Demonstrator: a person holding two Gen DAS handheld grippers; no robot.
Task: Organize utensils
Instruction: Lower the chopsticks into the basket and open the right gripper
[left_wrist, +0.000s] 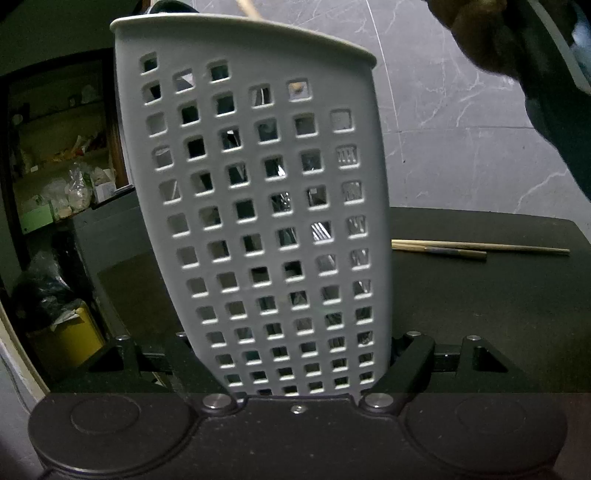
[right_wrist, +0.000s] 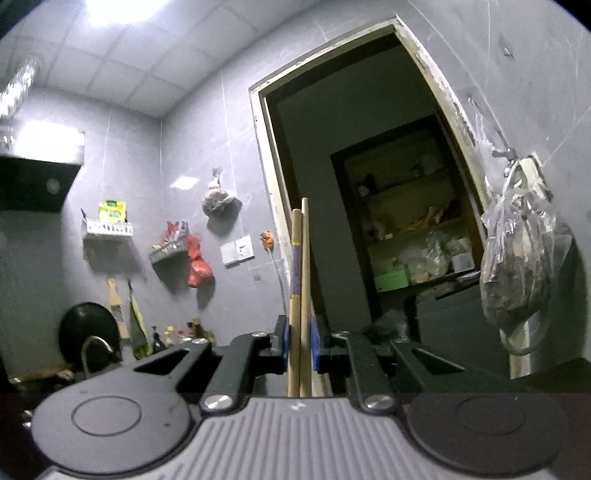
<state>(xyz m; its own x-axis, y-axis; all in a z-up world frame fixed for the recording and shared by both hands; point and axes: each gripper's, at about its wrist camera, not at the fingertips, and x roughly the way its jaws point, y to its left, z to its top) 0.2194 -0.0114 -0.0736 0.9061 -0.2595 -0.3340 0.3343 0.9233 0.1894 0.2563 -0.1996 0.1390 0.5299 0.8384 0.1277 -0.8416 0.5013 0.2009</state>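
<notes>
Two chopsticks (right_wrist: 300, 295) clamped in right gripper (right_wrist: 299, 345) — left gripper (left_wrist: 280, 362) grips utensil holder (left_wrist: 258, 206).

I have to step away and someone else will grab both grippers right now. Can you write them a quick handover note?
Left gripper: shut on the white perforated utensil holder, holding it tilted above the dark table.
Right gripper: shut on a pair of wooden chopsticks, pointing up.
Done: some utensils already sit in the holder.
Left: drop the held pair in, then collect the two chopsticks on the table.
</notes>
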